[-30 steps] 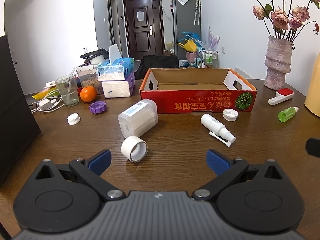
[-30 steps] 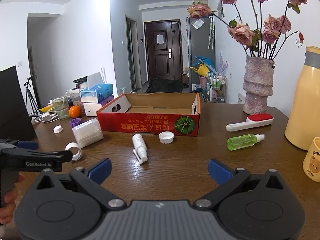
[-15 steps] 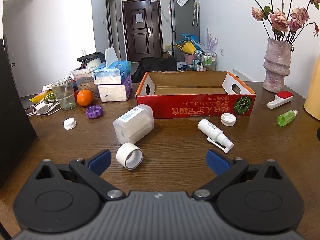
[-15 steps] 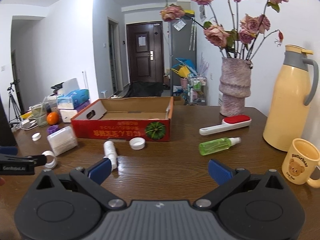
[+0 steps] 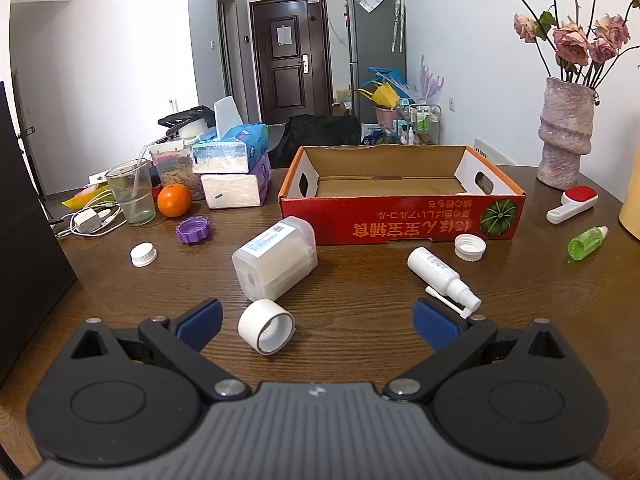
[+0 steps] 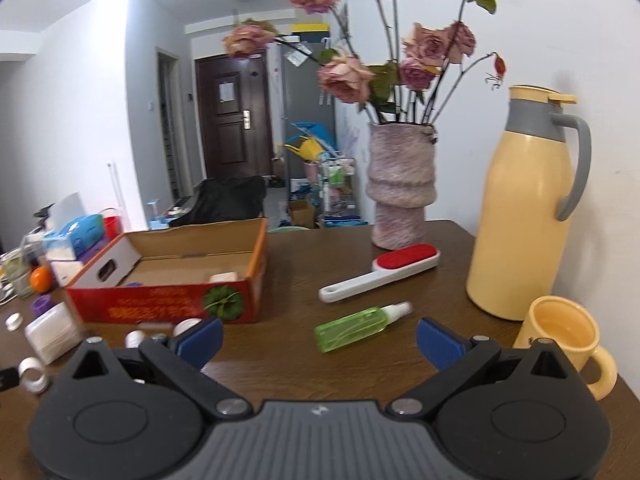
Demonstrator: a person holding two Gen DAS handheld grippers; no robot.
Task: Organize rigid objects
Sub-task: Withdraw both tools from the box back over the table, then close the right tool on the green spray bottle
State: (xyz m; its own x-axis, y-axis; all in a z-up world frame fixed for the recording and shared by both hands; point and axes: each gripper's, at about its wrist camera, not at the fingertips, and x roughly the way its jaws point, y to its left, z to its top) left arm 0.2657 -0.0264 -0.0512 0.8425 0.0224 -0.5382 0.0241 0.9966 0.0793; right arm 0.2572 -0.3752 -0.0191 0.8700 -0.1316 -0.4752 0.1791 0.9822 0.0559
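Observation:
A red cardboard box (image 5: 400,220) stands open on the wooden table; it also shows in the right wrist view (image 6: 160,300). My left gripper (image 5: 316,326) is open and empty, just behind a white tape roll (image 5: 266,332). A clear plastic case (image 5: 276,262), a white spray bottle (image 5: 440,274) and a white cap (image 5: 470,247) lie in front of the box. My right gripper (image 6: 318,340) is open and empty, with a green spray bottle (image 6: 356,328) lying just ahead between its fingers. A red and white lint brush (image 6: 380,272) lies beyond it.
A yellow thermos (image 6: 524,216) and yellow mug (image 6: 564,340) stand at the right, a vase of roses (image 6: 400,192) behind. At the left are tissue packs (image 5: 232,172), an orange (image 5: 174,200), a glass (image 5: 132,192), a purple lid (image 5: 193,231) and a white lid (image 5: 143,255).
My right gripper has swung to the right, from the white spray bottle toward the green bottle, thermos and mug. My left gripper has shifted only slightly. Both stay open.

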